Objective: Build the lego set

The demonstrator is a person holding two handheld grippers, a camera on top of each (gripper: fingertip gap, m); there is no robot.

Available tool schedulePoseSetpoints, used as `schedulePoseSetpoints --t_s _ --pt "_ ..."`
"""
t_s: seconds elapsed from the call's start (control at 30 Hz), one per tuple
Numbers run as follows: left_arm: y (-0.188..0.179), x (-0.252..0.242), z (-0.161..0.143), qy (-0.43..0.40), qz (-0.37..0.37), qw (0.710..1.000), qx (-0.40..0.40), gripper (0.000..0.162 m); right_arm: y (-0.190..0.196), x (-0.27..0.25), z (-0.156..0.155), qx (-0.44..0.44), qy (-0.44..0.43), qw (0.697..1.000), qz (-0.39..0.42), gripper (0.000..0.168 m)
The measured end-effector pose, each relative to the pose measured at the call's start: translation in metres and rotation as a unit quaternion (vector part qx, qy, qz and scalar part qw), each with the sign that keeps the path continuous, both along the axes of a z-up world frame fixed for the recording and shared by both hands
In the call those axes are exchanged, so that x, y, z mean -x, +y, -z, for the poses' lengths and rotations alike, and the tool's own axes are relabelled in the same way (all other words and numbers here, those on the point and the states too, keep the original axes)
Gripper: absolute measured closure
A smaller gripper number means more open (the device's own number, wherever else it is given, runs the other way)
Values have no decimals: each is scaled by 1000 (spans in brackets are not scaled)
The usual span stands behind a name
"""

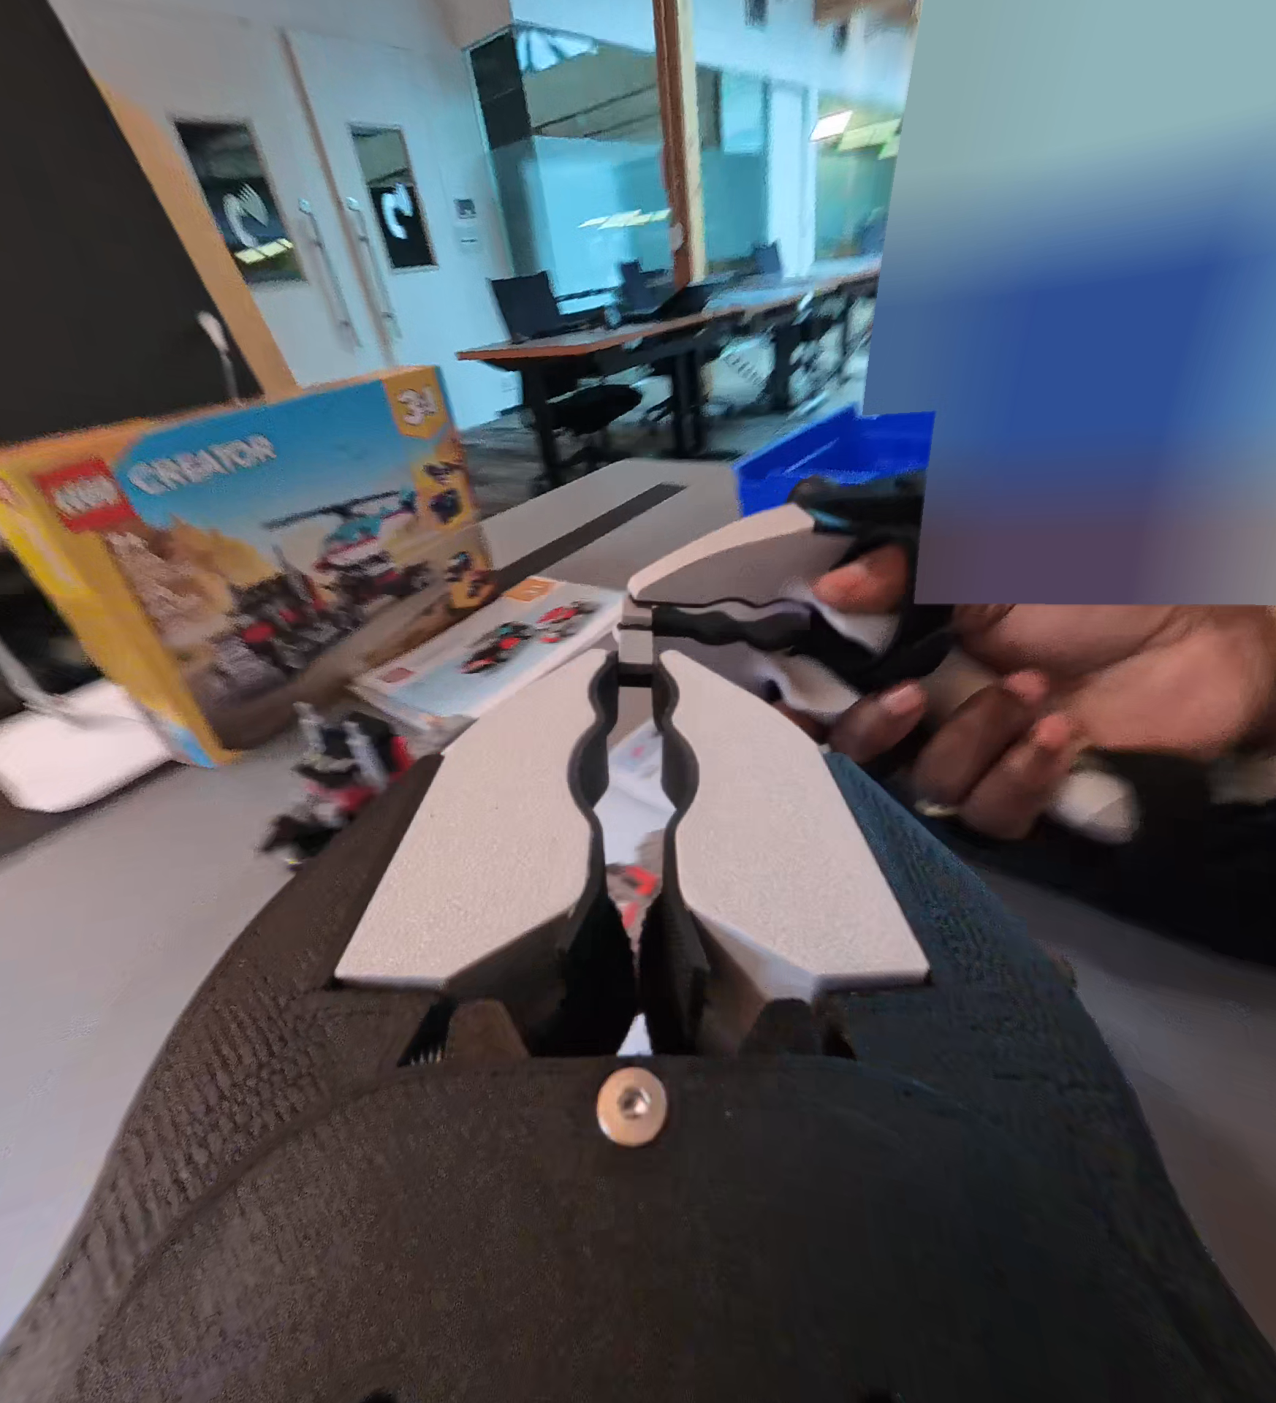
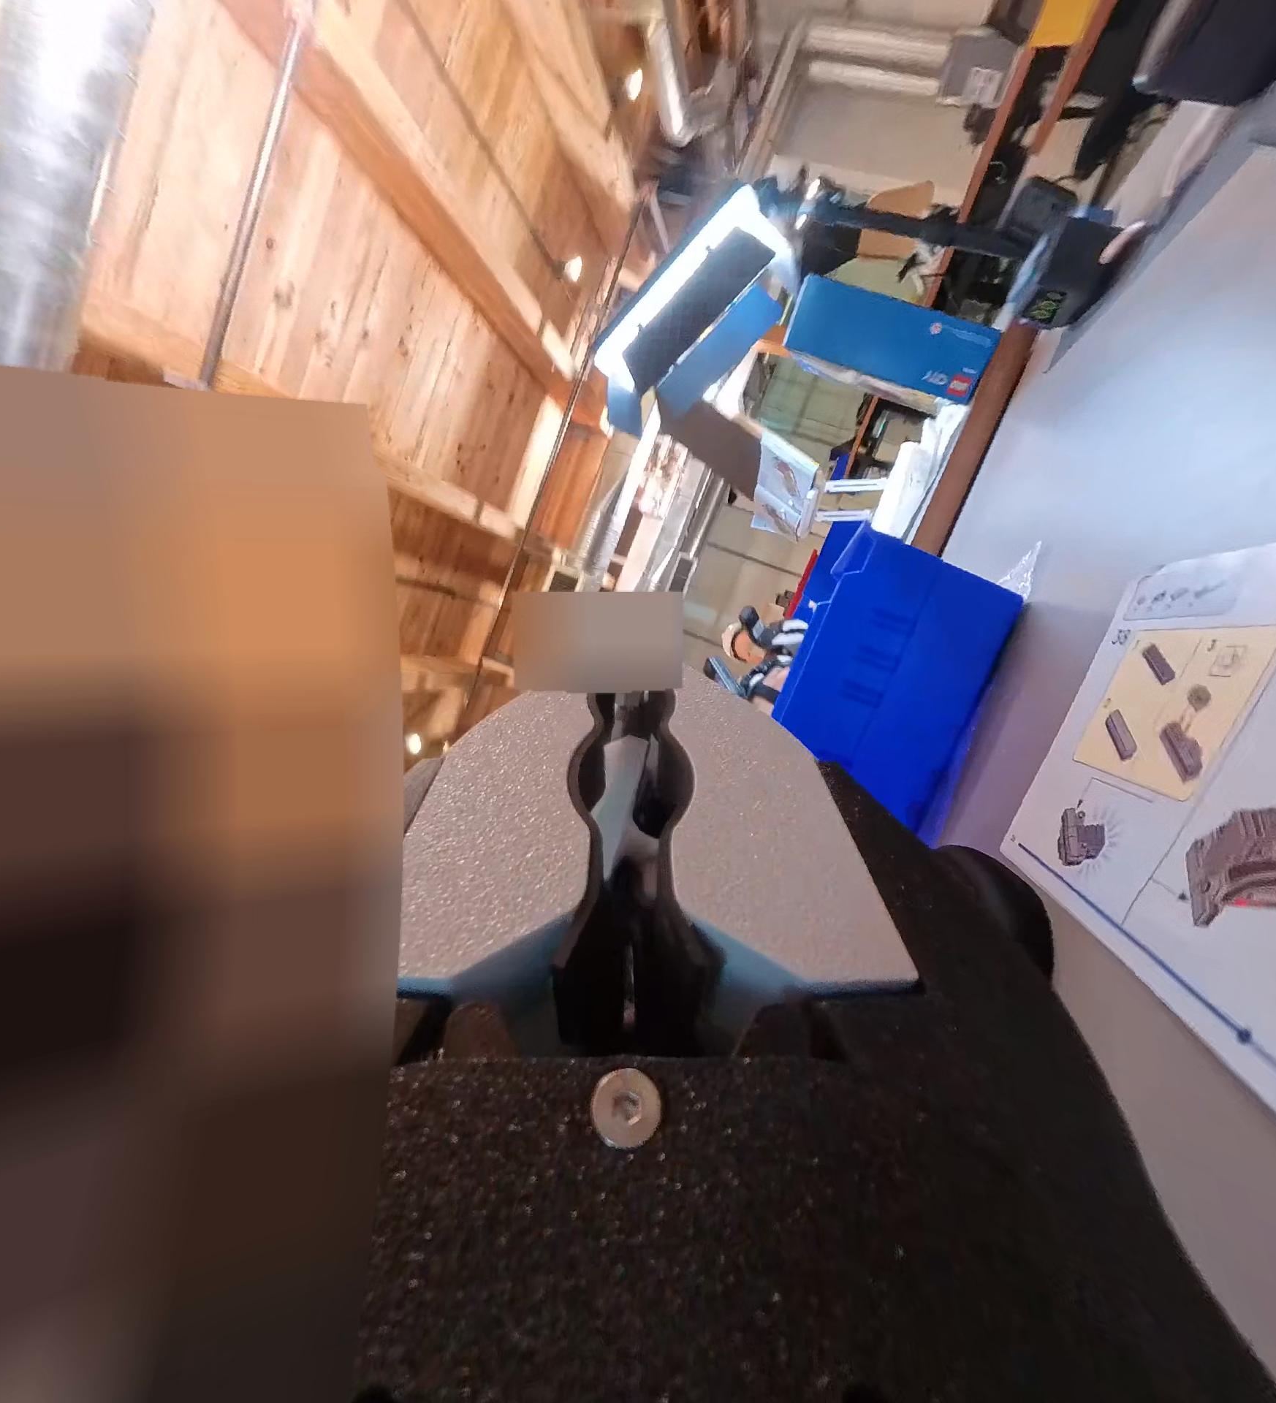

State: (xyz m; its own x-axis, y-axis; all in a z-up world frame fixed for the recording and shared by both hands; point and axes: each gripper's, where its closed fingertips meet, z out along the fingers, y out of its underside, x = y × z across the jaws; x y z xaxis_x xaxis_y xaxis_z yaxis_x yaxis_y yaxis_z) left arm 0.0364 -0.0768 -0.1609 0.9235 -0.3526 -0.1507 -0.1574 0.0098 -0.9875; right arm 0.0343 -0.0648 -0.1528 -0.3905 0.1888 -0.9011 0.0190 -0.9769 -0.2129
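My left gripper [image 1: 635, 668] is nearly shut, and a small dark lego piece [image 1: 635, 678] sits between its fingertips. My right gripper [image 1: 639, 619] comes in from the right, held by a hand [image 1: 1037, 706]. Its jaws are closed on a small grey piece [image 1: 636, 641] that meets the dark piece from above. In the right wrist view my right gripper [image 2: 631, 702] is nearly shut, with a small grey and black part at its tips. A partly built black and red model [image 1: 346, 767] stands on the grey table [image 1: 88, 987], left of my left gripper.
The lego box [image 1: 240, 547] stands at the back left with closed booklets [image 1: 513, 653] beside it. An open instruction booklet [image 2: 1189, 797] lies beside the right gripper. A blue bin [image 1: 832, 455] [image 2: 901, 668] stands behind. A white object [image 1: 65, 751] lies at the far left.
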Motion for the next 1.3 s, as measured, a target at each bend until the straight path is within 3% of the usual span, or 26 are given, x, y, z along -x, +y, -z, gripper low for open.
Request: schedulePoseSetpoints --t_s 0.03,0.1,0.2,0.33,0.47,0.53,0.7,0.77,0.83,0.9,1.03,1.3 --pt "-2 0 -3 -62 24 998 10 153 -3 -1 -4 -38 6 999 -8 158" --pt "-9 -1 -10 -207 94 973 48 154 -6 -4 -9 -155 2 988 -8 139" --pt "-23 -9 -22 -351 202 909 103 154 -15 -13 -21 -381 9 924 -18 129" --pt "-32 -23 -27 -418 267 855 152 154 -32 -22 -40 -575 36 816 -34 133" --pt "-38 -29 -38 -480 319 801 158 154 -44 -27 -34 -728 49 683 -44 145" --pt "-39 -30 -38 -489 326 792 165 154 -46 -28 -35 -753 53 654 -40 151" --pt "-38 -29 -36 -488 324 792 172 154 -46 -28 -36 -763 60 643 -30 159" --pt "-36 -27 -38 -474 316 808 149 152 -44 -27 -38 -742 60 667 -27 161" --pt "-36 -26 -39 -448 311 829 129 138 -41 -28 -45 -710 78 700 -15 161" --pt "-35 -27 -38 -432 306 839 123 135 -43 -31 -49 -698 106 708 -8 162" --pt "-37 -30 -47 -462 336 815 98 145 -44 -30 -42 -746 123 655 4 161" --pt "-36 -32 -40 -438 333 830 95 152 -46 -31 -39 -787 129 603 -6 161"
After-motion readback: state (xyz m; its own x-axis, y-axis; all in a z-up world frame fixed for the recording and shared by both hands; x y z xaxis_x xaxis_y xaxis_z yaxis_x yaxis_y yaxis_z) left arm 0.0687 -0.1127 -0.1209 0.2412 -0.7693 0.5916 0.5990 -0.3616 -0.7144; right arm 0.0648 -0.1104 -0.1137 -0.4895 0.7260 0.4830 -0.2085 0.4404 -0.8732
